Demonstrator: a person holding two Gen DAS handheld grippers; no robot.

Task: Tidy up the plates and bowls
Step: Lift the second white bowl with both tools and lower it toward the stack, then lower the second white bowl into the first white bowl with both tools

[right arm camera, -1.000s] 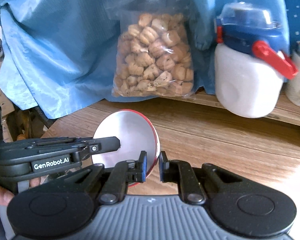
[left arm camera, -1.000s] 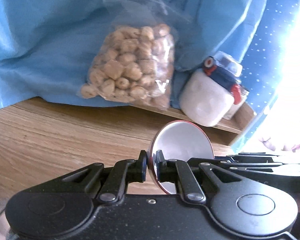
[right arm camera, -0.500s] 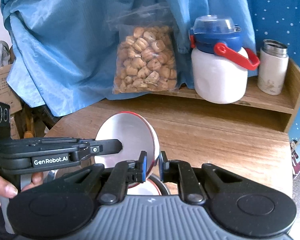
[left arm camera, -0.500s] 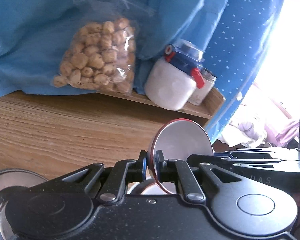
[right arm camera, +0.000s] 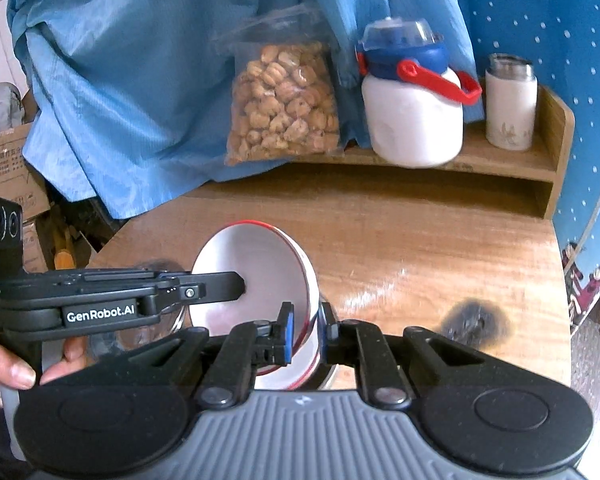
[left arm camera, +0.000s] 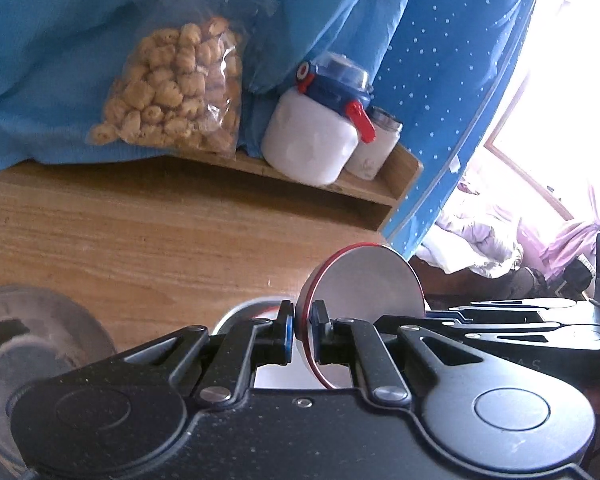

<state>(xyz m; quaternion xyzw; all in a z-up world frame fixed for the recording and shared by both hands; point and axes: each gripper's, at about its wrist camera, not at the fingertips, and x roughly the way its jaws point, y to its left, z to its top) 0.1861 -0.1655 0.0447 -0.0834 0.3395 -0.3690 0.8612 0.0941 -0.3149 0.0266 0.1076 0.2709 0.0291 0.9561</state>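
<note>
Left wrist view, left to right. A shiny metal bowl [left arm camera: 28, 344] is sitting on the wooden tabletop [left arm camera: 148, 240] at the lower left edge, partly hidden by the gripper body. At upper left a clear bag of biscuits [left arm camera: 176, 92] is leaning against blue cloth [left arm camera: 52, 48]. Right of it, on a low wooden shelf [left arm camera: 364, 188], a white jug [left arm camera: 316, 136] with blue lid and red handle is standing upright, touching a small white flask [left arm camera: 374, 144] behind it. At lower centre the left hand-held gripper [left arm camera: 302, 334] is clenching the rim of a red-edged metal plate [left arm camera: 364, 284] — the plate is standing on edge, tilted, raised over the tabletop's near edge. The rim of another metal dish [left arm camera: 252, 306] is showing just beneath and left of it.

Right wrist view, left to right. A hand [right arm camera: 8, 368] at lower left is gripping the left gripper's handle; cardboard boxes [right arm camera: 4, 168] are stacked at the left edge. The left gripper's arm is reaching across onto the plate's face at centre. The right hand-held gripper [right arm camera: 306, 332] is clamping the same plate's lower right rim — both grippers are grasping it. At upper right, the bag, jug and flask are lined up on the shelf. A dark scorch mark [right arm camera: 474, 320] is showing on the tabletop at right.
</note>
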